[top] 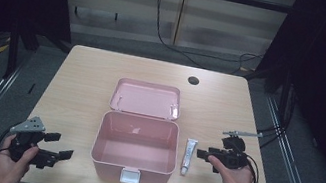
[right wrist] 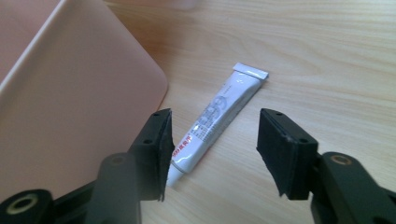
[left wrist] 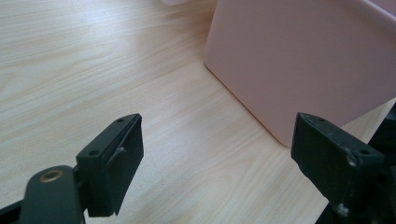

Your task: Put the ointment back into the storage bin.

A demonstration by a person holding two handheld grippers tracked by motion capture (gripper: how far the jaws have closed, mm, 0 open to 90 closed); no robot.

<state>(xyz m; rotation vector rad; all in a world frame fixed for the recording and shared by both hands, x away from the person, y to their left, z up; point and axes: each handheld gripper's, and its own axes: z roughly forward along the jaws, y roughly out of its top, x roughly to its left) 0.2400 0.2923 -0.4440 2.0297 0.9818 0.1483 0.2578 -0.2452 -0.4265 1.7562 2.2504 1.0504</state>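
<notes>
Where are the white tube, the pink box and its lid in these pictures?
white tube (right wrist: pixel 217 119): right gripper view, middle of its printed body.
pink box (top: pixel 131 168): high view, front wall above the latch.
lid (top: pixel 146 99): high view, inner face, lying open behind the box.

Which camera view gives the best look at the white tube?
The right gripper view: the tube lies large between the open right gripper, its print and crimped end visible. The high view shows the tube small, beside the pink box. The left gripper view faces the box wall.

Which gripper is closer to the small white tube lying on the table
Right. The right gripper hovers open just beside the small white tube; the left gripper sits across the open pink plastic box.
</notes>
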